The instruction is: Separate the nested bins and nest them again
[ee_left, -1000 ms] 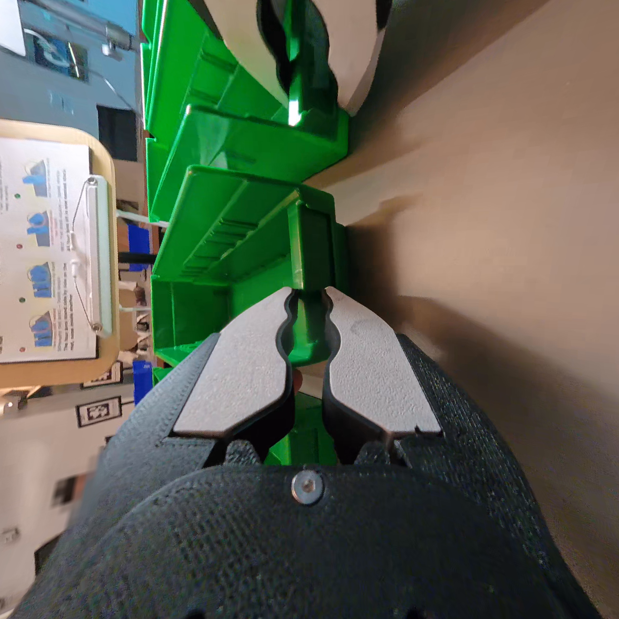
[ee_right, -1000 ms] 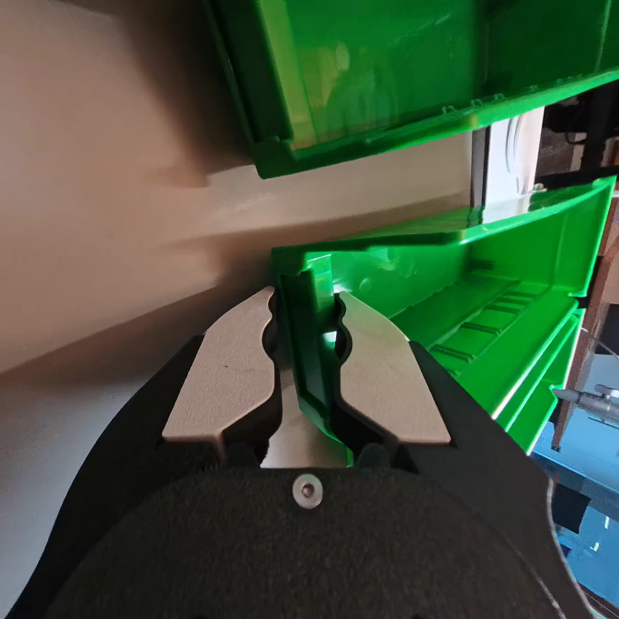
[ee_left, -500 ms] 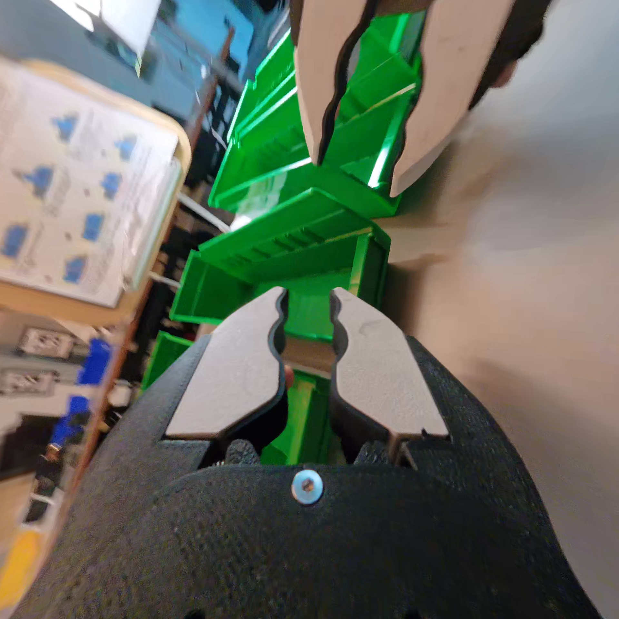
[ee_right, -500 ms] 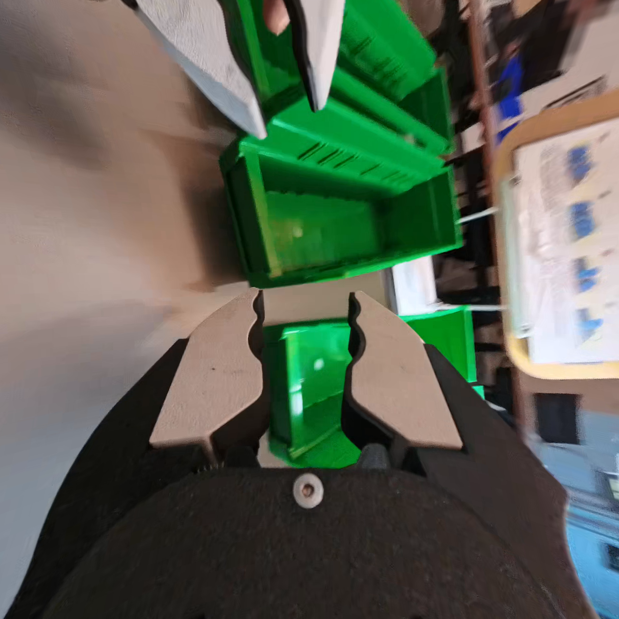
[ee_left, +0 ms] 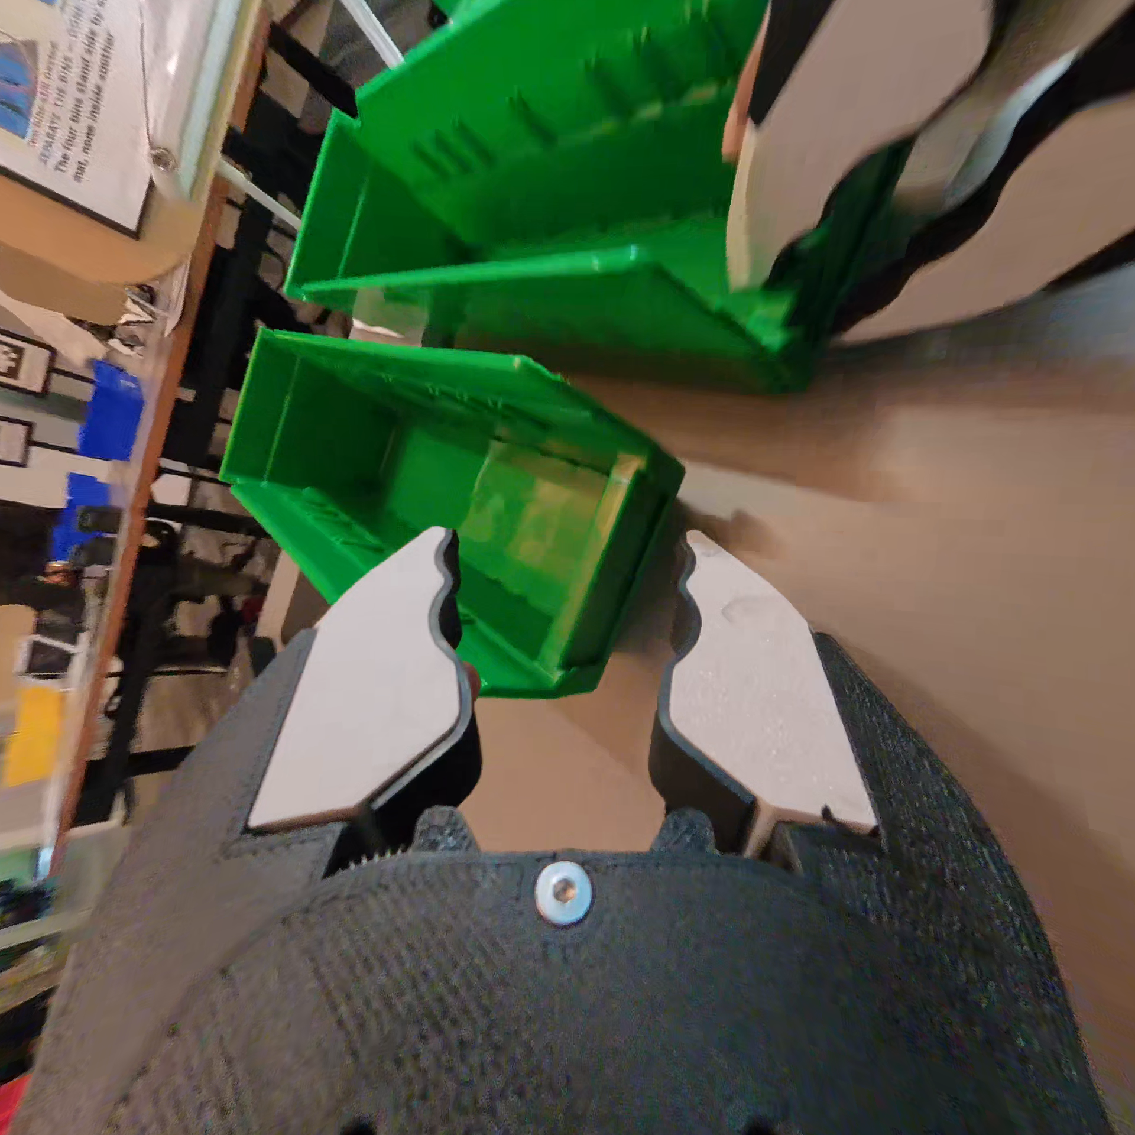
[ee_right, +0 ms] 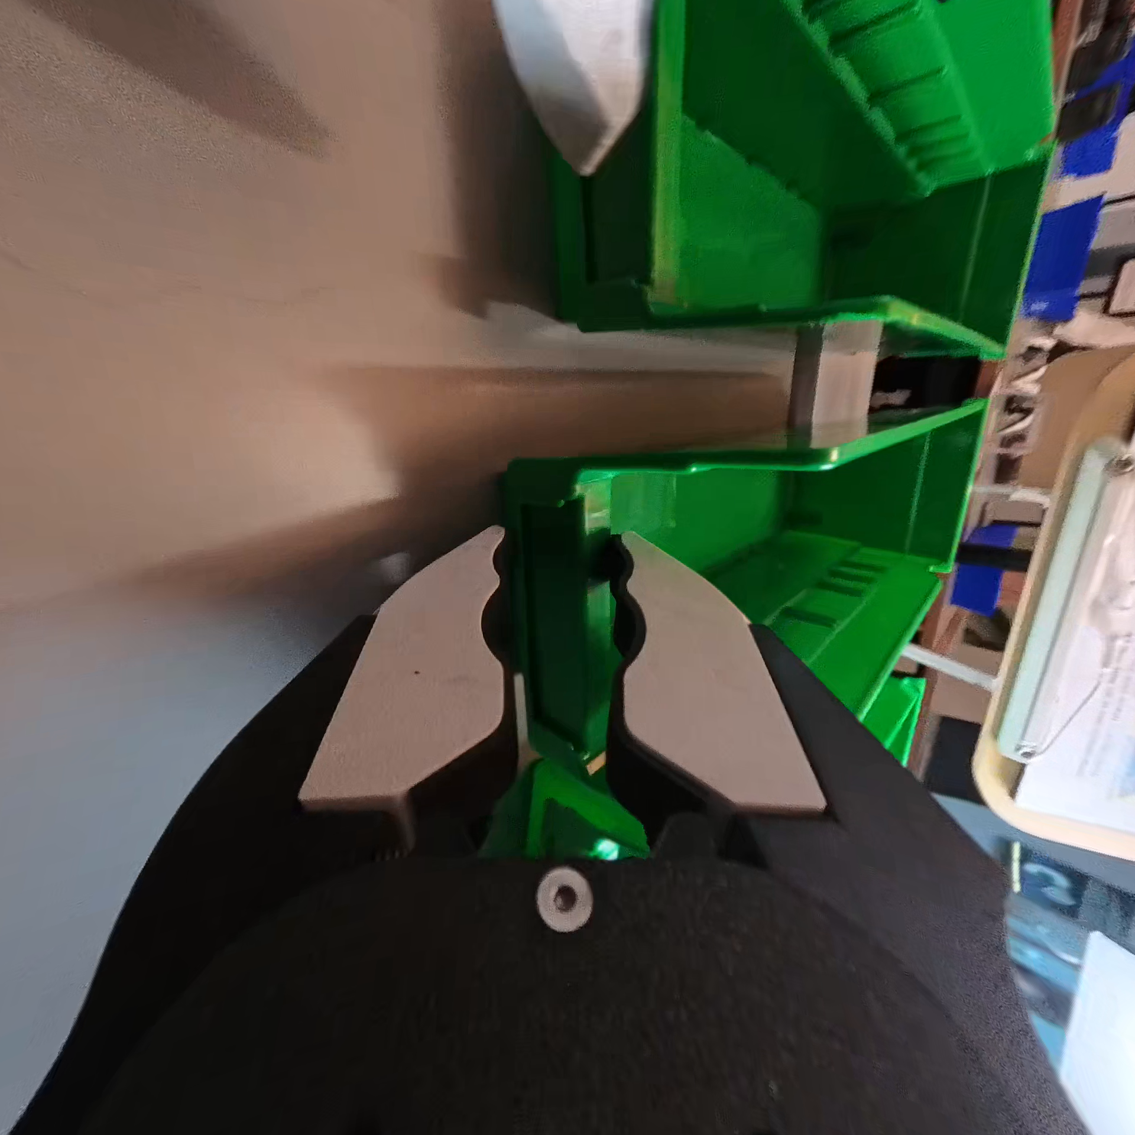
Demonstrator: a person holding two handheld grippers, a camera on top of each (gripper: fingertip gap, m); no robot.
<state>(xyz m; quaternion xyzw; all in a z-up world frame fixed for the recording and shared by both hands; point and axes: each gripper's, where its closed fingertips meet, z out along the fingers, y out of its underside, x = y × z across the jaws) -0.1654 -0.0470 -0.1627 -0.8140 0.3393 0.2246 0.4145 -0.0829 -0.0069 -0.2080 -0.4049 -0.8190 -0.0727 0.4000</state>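
My left claw (ee_left: 565, 608) is wide apart above a green bin (ee_left: 430, 491) on the table (ee_left: 921, 553). My right claw (ee_right: 556, 620) pinches another bin's (ee_right: 798, 553) hard, light rim, a good grab spot.

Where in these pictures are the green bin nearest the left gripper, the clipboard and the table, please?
green bin (ee_left: 393, 467): left wrist view, on its inner side wall.
clipboard (ee_right: 1068, 688): right wrist view, on its metal clip.
table (ee_left: 921, 553): left wrist view, on bare brown surface.
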